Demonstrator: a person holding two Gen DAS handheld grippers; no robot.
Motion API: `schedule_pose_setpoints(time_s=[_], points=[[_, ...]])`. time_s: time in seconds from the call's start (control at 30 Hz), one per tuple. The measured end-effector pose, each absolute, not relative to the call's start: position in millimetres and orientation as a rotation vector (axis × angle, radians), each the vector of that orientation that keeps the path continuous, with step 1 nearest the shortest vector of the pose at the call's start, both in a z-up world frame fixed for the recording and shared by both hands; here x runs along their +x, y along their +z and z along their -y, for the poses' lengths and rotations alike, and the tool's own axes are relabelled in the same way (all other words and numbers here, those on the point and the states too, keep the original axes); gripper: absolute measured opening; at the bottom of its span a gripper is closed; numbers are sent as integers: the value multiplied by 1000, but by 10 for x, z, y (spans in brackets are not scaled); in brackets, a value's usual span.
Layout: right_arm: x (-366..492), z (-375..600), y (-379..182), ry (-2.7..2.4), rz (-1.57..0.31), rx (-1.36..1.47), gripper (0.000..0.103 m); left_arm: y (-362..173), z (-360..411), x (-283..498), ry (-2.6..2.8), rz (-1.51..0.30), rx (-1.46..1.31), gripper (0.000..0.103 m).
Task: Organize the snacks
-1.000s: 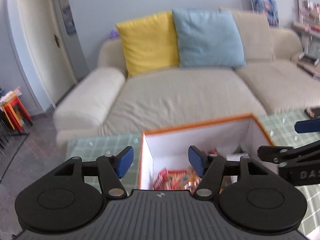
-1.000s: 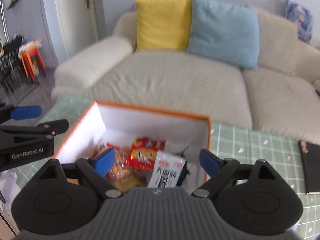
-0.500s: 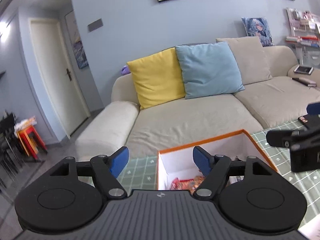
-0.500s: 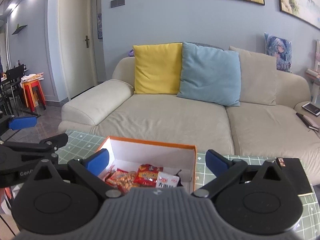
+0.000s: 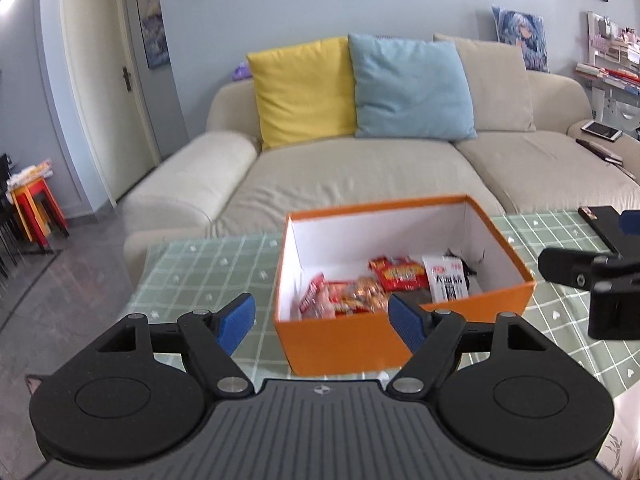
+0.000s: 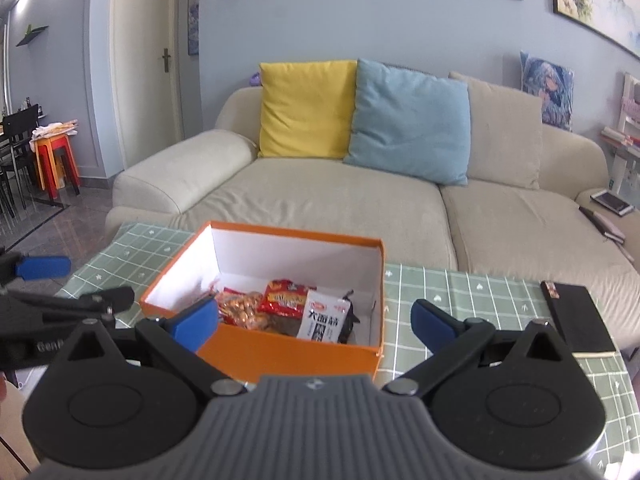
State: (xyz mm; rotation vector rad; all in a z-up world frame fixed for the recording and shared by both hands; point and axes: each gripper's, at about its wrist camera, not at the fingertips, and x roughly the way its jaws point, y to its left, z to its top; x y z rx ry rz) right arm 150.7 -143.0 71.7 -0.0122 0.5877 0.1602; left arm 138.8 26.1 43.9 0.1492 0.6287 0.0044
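Blue-padded and spread wide, my left tool [image 5: 322,322] holds nothing and touches nothing; it hangs above the green checked table [image 5: 208,264], just short of the near wall of the orange box [image 5: 360,340]. Its right pad overlaps that wall in the left wrist view, so I cannot tell whether it is over the box or in front of it. The box stands open on the table with the snacks inside: a red packet [image 5: 396,274], a bag of golden-brown pieces [image 5: 362,294] and a white packet with dark print [image 5: 447,280]. A further red-and-white wrapper at the left of the pile is blurred. My right tool [image 6: 314,318] is just as wide and just as empty, poised level above the box's near edge, its left pad covering part of the rim. Beside it to the right a black flat object [image 6: 578,318] lies on the table, and its far end is hidden by the tool's arm.
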Motion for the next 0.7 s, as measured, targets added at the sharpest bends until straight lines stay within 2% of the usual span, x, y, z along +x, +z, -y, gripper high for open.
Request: schedule_pose_setpoints(time_s=[0.7], points=[[1760,1483,375,157,-673,10,99,215,-170,1498,14,-712,157,89]])
